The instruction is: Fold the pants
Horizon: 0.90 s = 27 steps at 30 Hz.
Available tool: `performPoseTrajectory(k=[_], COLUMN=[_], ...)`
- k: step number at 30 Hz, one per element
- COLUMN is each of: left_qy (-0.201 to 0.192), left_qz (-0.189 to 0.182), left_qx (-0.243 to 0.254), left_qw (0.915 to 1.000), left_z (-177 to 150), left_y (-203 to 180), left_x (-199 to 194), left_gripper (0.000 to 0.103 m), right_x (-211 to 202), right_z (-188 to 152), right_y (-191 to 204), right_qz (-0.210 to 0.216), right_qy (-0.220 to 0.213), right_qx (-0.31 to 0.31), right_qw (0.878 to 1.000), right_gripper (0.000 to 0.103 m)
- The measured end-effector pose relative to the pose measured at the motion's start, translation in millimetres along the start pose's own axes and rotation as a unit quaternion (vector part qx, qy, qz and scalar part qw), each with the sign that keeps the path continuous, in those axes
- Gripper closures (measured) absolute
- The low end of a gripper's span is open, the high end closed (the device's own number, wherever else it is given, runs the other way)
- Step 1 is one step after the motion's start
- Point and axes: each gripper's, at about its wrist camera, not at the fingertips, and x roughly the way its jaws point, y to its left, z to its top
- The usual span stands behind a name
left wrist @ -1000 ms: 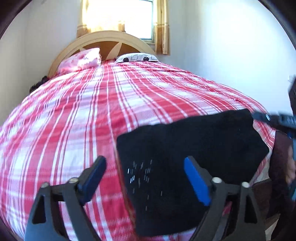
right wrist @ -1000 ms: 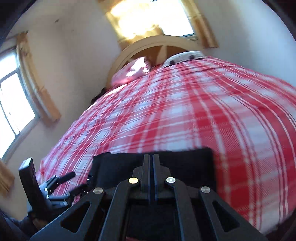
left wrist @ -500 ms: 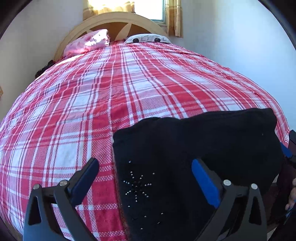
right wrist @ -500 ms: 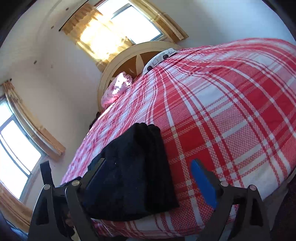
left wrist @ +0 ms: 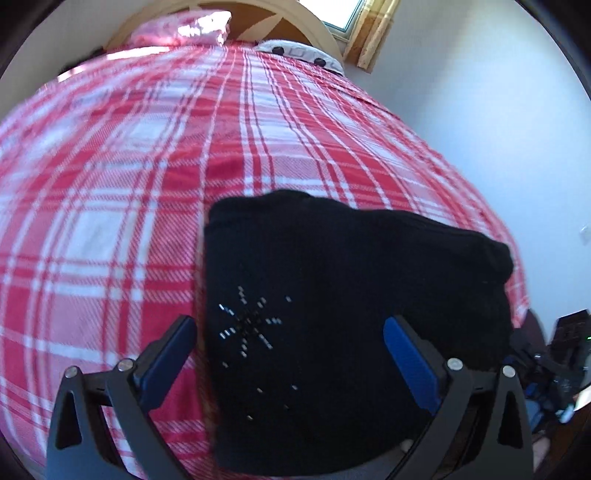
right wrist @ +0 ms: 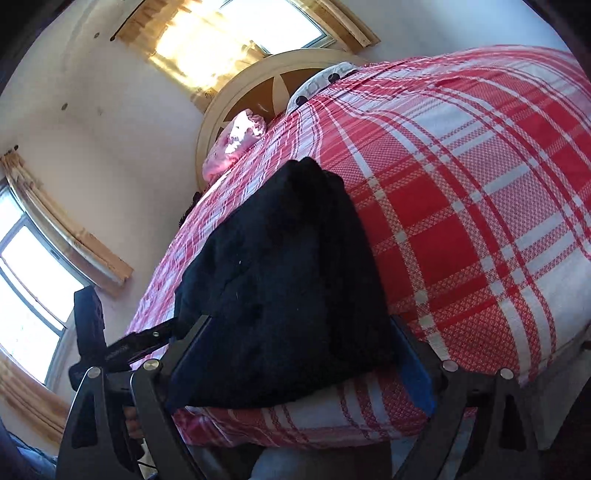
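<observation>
We're looking down on the black pants (left wrist: 343, 317), folded into a thick square bundle and lying on the red and white plaid bedspread (left wrist: 122, 206), close to the near edge of the bed. A little burst of silver studs (left wrist: 247, 328) catches the light on the top layer of cloth. Our left gripper (left wrist: 288, 354) has its jaws spread wide: the left blue pad hangs over the plaid just beside the bundle's edge, the right blue pad over the black cloth, and neither one pinches anything.

Over to the right wrist view, and the pants (right wrist: 280, 280) rise like a dark wedge in front of us, layers stacked at the fold. Our right gripper (right wrist: 299, 354) also stands wide, one pad on each side of the bundle's near end. The cloth sits between the fingers, though we can't quite tell whether the left pad brushes it, since black fabric and dark finger blur together there. The right pad stands clear against the bedspread.

Far up the bed we see a pink pillow (right wrist: 236, 144) and a white pillow with dark dots (right wrist: 325, 83) against the arched wooden headboard (right wrist: 273, 79), sunlight pouring through the curtained window (right wrist: 236, 33). At the lower left of that same view, the other tool's black body (right wrist: 92, 332) pokes in beside the bed
</observation>
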Motion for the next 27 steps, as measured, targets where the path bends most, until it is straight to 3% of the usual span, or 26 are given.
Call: performPoseTrajectory(k=[7, 13, 16, 18, 21, 24, 27], left_qy=[-0.006, -0.02, -0.048, -0.068, -0.058, -0.024, -0.032], left_qz=[-0.014, -0.015, 0.031, 0.034, 0.039, 0.017, 0.012], left_qx=[-0.001, -0.001, 0.015, 0.025, 0.026, -0.001, 0.008], left_qw=[0.9999, 0.9997, 0.9983, 0.9968, 0.9972, 0.9996, 0.9994], left_z=[-8.6, -10.6, -12.5, -12.2, -8.6, -9.5, -11.0], left_y=[-0.6, 2.6, 0.7, 1.5, 6.3, 13.4, 6.9], left_x=[4.0, -4.8, -15.9, -25.0, -20.2, -4.5, -5.0], left_gripper=[0.0, 0.0, 0.0, 0.0, 0.0, 0.0, 0.0], right_x=[-28.0, -17.3, -10.8, -2.0, -0.9, -7.1, -9.0], right_z=[11.2, 3.4, -3.9, -6.5, -8.8, -6.4, -6.1], right_y=[-20.0, -22.0, -1.3, 9.6, 15.1, -6.8, -33.4], right_qz=[-0.034, -0.045, -0.053, -0.03, -0.03, 0.014, 0.089], right_qy=[-0.056, -0.044, -0.027, -0.011, -0.012, -0.022, -0.03], right_qx=[0.04, 0.03, -0.013, -0.02, -0.028, 0.037, 0.12], right_qw=[0.997, 0.998, 0.998, 0.999, 0.999, 0.999, 0.988], right_gripper=[0.012, 0.011, 0.011, 0.012, 0.012, 0.014, 0.015])
